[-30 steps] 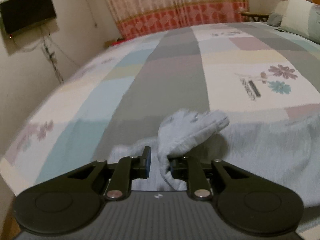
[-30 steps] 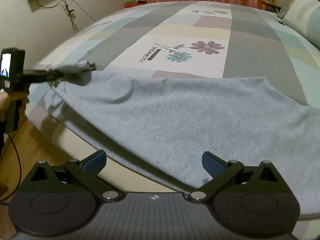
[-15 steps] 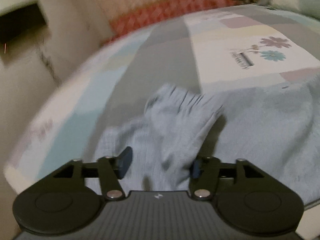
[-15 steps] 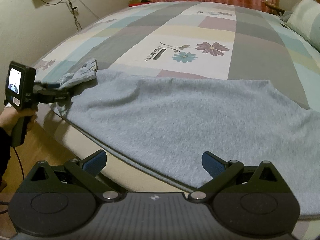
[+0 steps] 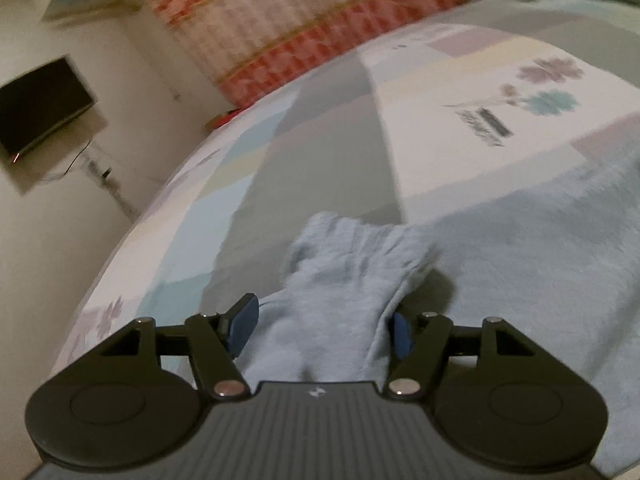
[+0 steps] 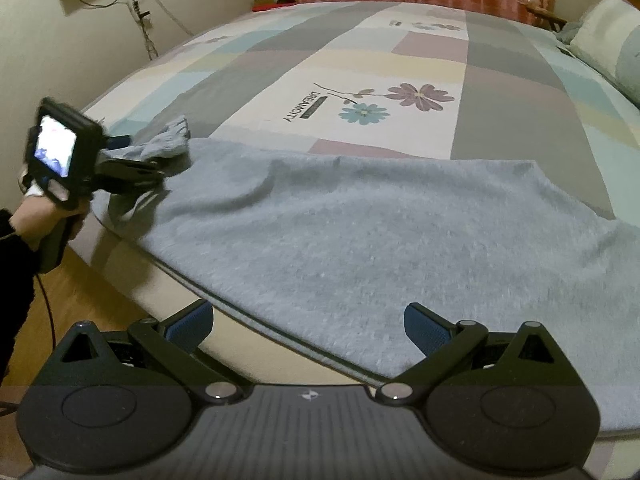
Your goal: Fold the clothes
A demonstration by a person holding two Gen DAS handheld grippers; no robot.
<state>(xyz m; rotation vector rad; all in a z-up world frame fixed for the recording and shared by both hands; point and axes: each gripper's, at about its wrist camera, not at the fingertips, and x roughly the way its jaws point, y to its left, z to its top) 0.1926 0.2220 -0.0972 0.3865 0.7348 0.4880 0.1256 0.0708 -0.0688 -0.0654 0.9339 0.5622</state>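
Observation:
A light blue garment (image 6: pixel 360 232) lies spread across the near side of the patchwork bed (image 6: pixel 400 60). Its lower edge hangs over the mattress side. Its sleeve (image 5: pixel 340 280) is bunched at the left end, cuff pointing up the bed. My left gripper (image 5: pixel 322 330) straddles that sleeve; its jaws are opening, the cloth lies loose between them, and the pads do not press on it. In the right wrist view the left gripper (image 6: pixel 132 160) sits at the garment's left end. My right gripper (image 6: pixel 306 330) stands open over the garment's near edge, with nothing between its fingers.
A person's hand (image 6: pixel 44 216) holds the left gripper's handle, a cable trailing over the wooden floor (image 6: pixel 80 288). A dark screen (image 5: pixel 40 108) hangs on the left wall. A red patterned curtain (image 5: pixel 300 32) closes the far side. A pillow (image 6: pixel 608 40) lies at the bed's right.
My left gripper, shut on the sleeve a second ago, has opened and let it go; the sleeve now lies on the bed. The left hand sank and rolled. The right gripper has not moved.

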